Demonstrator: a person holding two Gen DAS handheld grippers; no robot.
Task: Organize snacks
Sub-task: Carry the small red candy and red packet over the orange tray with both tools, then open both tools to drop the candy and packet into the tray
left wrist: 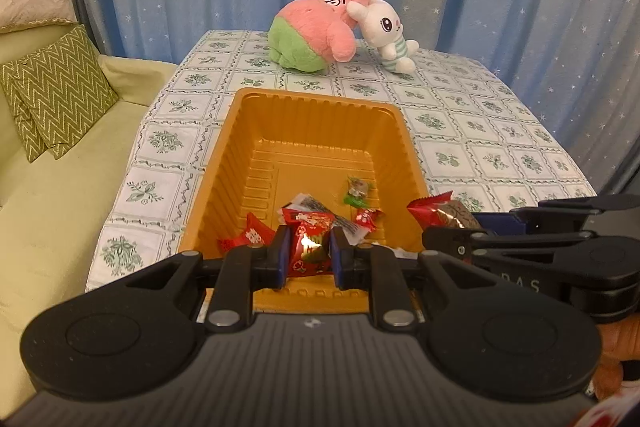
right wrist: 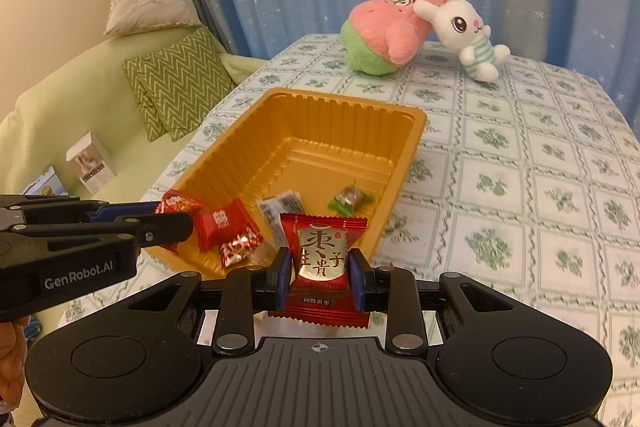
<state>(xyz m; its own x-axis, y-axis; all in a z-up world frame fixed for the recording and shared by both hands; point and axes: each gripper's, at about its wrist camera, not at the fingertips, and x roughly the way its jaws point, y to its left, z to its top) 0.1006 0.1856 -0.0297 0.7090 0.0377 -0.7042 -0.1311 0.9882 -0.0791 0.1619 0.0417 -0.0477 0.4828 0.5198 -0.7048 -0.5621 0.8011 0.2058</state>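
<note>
- Jaws of the left gripper (left wrist: 309,254) are clamped on a red floral packet (left wrist: 310,245), pinched across its middle so the crinkled ends stick out free and it should drop cleanly when let go.
- Jaws of the right gripper (right wrist: 319,277) are clamped on a red-and-gold date packet (right wrist: 322,259), held upright by its lower half, label facing the camera.
- Both grippers tilt downward toward the near end of the gold tray (left wrist: 316,103), a sign that each packet is probably headed into it.
- Left packet hangs over the tray's near end; the right one sits at the near right rim, and whether it has cleared the wall I cannot tell.
- Inside lie a red square candy (right wrist: 222,227), a small foil candy (right wrist: 240,247), a grey sachet (right wrist: 282,205) and a green-ended sweet (right wrist: 350,199), all crowded at the near end, the far half bare.
- Tray rests on the floral tablecloth (right wrist: 520,187), long side running away from the cameras, so its near edge is easiest to reach.
- Two plush toys (left wrist: 340,23) lean together at the far edge, well apart from the work.
- Sofa with a zigzag cushion (left wrist: 56,91) stands left of the table.
</note>
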